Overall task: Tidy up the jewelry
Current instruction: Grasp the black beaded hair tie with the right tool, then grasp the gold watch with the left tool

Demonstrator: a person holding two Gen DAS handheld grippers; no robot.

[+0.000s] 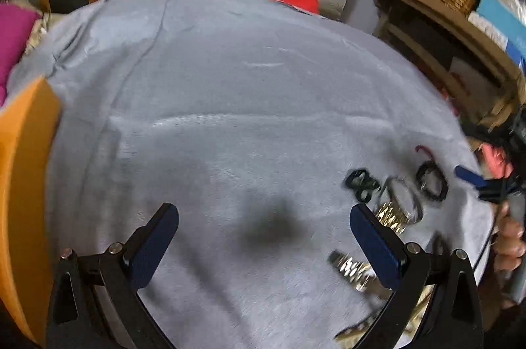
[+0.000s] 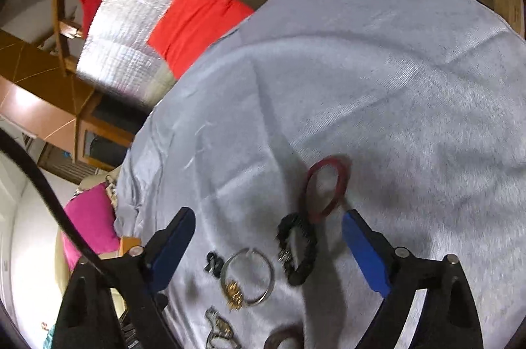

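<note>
Hovering wide and empty, the right hand-held gripper (image 2: 268, 225) and left hand-held gripper (image 1: 264, 217) flank loose jewelry (image 2: 246, 280) on the grey-clothed tabletop (image 2: 394, 86) (nothing sorted yet, seemingly)

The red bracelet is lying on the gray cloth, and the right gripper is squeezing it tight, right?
Not quite. The red bracelet does lie on the gray cloth, but the right gripper is open and isn't squeezing it; the bracelet lies just ahead of its spread fingers. The right wrist view shows this.
</note>
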